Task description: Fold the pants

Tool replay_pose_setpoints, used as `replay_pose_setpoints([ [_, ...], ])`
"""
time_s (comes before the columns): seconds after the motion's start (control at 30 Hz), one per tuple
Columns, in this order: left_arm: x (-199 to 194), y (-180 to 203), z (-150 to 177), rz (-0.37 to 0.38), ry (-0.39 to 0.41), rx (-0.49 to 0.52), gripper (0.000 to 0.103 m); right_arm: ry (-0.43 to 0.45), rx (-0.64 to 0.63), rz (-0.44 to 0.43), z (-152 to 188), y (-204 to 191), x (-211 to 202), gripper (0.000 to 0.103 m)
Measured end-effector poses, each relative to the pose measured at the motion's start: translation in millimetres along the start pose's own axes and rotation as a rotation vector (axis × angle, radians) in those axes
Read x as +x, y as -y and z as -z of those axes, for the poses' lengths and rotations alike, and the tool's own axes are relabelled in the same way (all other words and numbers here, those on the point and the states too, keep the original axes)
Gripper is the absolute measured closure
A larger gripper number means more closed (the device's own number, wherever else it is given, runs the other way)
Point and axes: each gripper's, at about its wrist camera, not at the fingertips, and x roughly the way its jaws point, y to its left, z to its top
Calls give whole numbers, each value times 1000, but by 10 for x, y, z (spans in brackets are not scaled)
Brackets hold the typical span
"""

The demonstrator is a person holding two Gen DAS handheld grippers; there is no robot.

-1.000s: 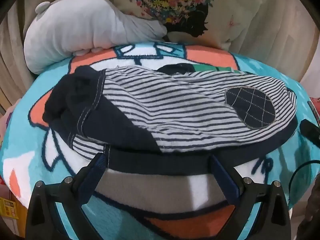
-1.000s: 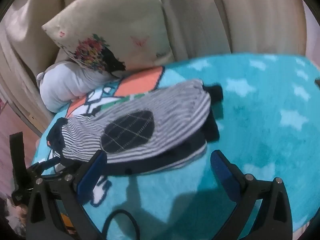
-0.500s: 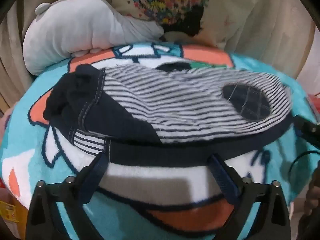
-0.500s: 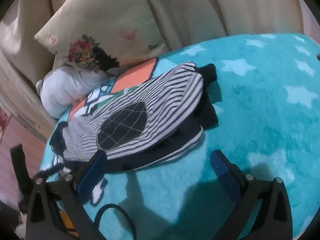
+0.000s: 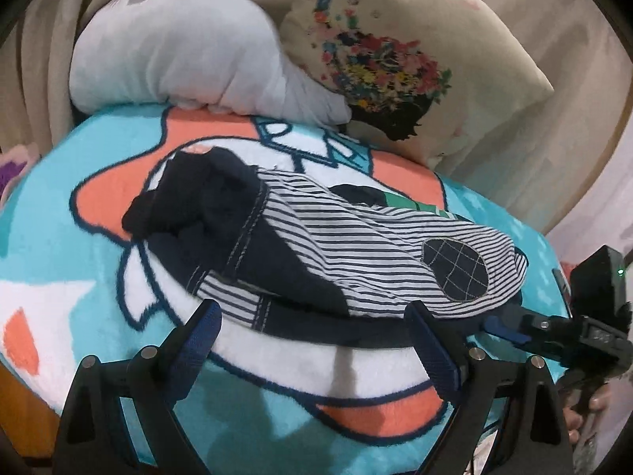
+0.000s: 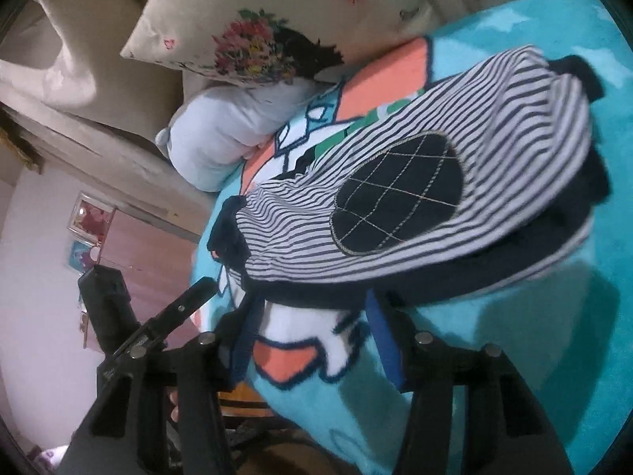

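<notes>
The striped navy-and-white pants (image 5: 336, 253) lie folded in a pile on a bright cartoon blanket (image 5: 59, 237), with a dark oval knee patch (image 5: 455, 273) on top and the navy waistband bunched at the left. My left gripper (image 5: 312, 328) is open, its fingers just short of the pile's near dark edge. My right gripper (image 6: 312, 316) is open and tilted, with its fingertips right at that near edge by the patch (image 6: 395, 194). It shows in the left wrist view at the right (image 5: 510, 328). Neither gripper holds cloth.
A grey plush pillow (image 5: 190, 47) and a floral cushion (image 5: 395, 51) lie behind the pants against beige curtains. The blanket's front edge drops off just below the grippers. The left gripper's body (image 6: 118, 316) stands left in the right wrist view.
My right gripper has tilted and moved in to the pants' near edge, narrowing its opening. My left gripper has swung left, so the pants now sit further right in its view.
</notes>
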Motion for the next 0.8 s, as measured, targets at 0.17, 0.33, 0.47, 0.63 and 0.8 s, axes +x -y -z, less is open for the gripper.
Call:
replay_pose_setpoints([
  [0.17,300,107,-475,-1,-39,-12,8,-10,50,15,-110,18,165,50],
  [0.33,326,80,-549,54,-81,-30,8,-24,114,53,-170,103,271,50],
  [0.47,308,56,-546,70,-88,-52,8,-10,125,61,-162,38,259,55],
  [0.63,297,-35,-581,71,-78,-94,8,-76,214,-37,-100,82,332,55],
  [0.8,269,-49,-589,88,-81,-117,8,-38,231,9,-215,69,424,57],
])
